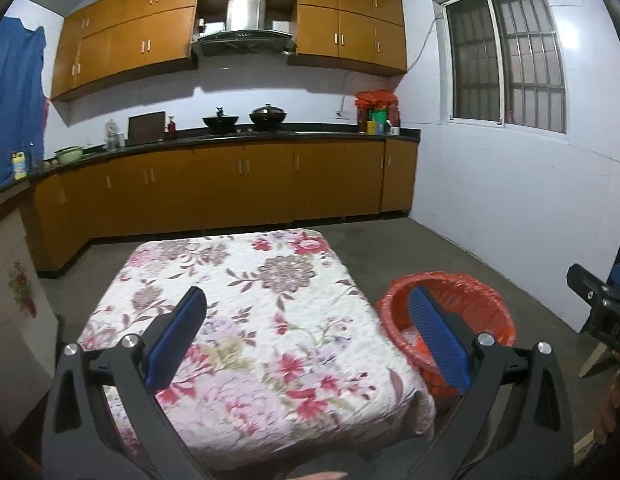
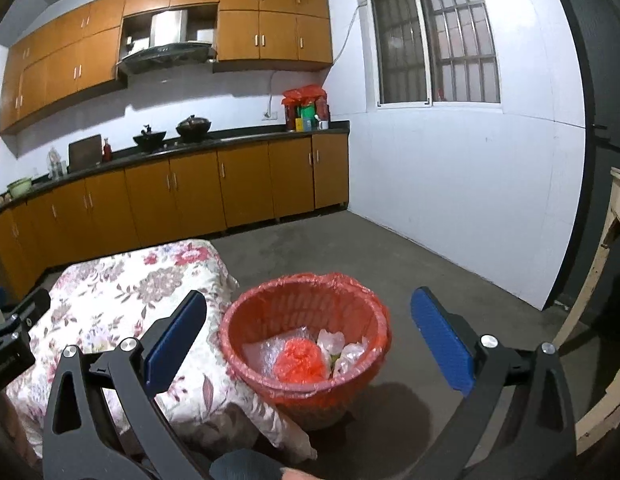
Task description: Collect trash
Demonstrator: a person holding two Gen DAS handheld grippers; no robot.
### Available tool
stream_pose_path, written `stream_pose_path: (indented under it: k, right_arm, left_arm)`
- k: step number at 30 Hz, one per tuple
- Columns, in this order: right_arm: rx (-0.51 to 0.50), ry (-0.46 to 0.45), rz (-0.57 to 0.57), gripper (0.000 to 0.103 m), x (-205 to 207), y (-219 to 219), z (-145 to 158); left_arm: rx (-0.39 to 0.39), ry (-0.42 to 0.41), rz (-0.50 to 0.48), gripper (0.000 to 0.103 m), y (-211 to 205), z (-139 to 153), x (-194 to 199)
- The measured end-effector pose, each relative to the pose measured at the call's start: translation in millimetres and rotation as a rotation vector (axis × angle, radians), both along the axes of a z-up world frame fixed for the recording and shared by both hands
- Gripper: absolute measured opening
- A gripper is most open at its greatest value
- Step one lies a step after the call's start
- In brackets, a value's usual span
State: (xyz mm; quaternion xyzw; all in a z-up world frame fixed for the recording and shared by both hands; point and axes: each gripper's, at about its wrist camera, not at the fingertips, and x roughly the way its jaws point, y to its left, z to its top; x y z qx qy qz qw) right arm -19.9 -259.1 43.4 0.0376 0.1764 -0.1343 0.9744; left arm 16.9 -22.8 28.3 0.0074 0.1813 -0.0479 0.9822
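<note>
Left gripper (image 1: 306,324) spread wide, nothing between the blue pads (image 1: 178,340). Hovering over the floral-cloth table (image 1: 246,304), which fills the gap between the fingers and runs ahead of them. Trash bin (image 1: 445,320) with red liner just off the table's right edge, partly hidden behind the right finger.

Right gripper (image 2: 310,332) also wide open, holding nothing. Bin (image 2: 306,340) sitting on the concrete floor (image 2: 349,248) straight ahead, framed between the two fingers and below them. Inside the bin: crumpled red plastic bag (image 2: 298,362), clear bubble wrap (image 2: 262,354) to its left, clear crinkled wrappers (image 2: 341,348) to its right. Table (image 2: 122,292) to the left of this gripper, behind its left finger; cloth corner hanging beside the bin, contact not clear.

Part of the left gripper (image 2: 10,344) visible at far left of the right wrist view. Kitchen counter (image 2: 214,140) and wood cabinets well ahead of both; barred window (image 2: 433,40) ahead-right.
</note>
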Motion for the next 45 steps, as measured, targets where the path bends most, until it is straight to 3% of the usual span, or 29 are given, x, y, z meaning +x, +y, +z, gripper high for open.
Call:
stream_pose_path:
  k: [9,20,45]
  right_arm:
    - [-0.025,0.031,0.027,0.101,-7,23,-12]
    - [-0.031,0.053,0.038,0.101,-15,38,-19]
    - [-0.01,0.114,0.039,0.101,-16,40,-32]
  left_arm:
    - [0.048,-0.021,0.051,0.099,3,-8,-24]
    - [-0.008,0.031,0.06,0.099,17,-19,-31]
    - [-0.039,0.095,0.075,0.099,30,-31,-36]
